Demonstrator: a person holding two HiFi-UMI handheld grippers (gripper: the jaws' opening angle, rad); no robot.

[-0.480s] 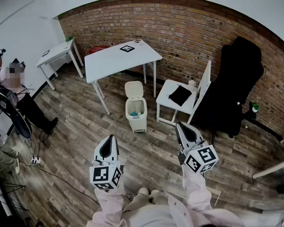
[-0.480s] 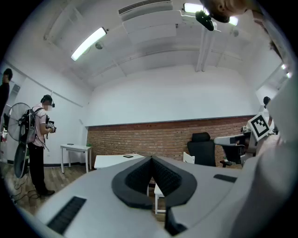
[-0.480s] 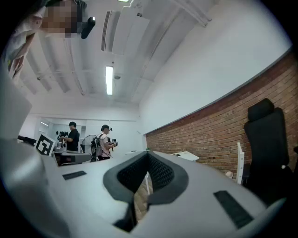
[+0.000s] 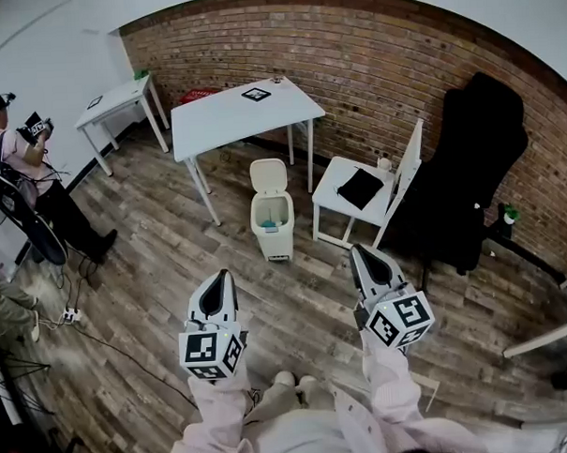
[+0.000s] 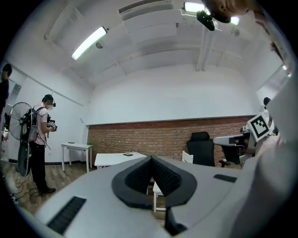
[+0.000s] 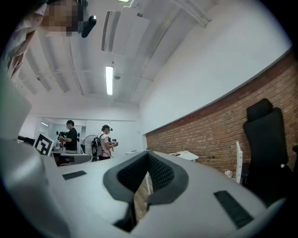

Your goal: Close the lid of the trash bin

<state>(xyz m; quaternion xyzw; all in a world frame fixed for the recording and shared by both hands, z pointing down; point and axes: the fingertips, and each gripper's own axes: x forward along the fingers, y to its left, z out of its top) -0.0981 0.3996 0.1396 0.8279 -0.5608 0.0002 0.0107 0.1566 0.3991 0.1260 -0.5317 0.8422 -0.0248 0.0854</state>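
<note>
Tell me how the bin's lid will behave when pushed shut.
The lid stands upright on a rear hinge, so it will probably swing down with a light push and may drop shut. The bin looks narrow and nearly empty, so it is likely light and might slide or tip on the wood floor.

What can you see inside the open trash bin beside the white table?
A small blue-green thing lies inside the trash bin, whose lid stands raised. Its walls hide the bottom and anything lower down.

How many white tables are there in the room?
2. A large table stands by the brick wall behind the open trash bin; a small table stands in the far left corner. White legs at the right edge may be another.
</note>
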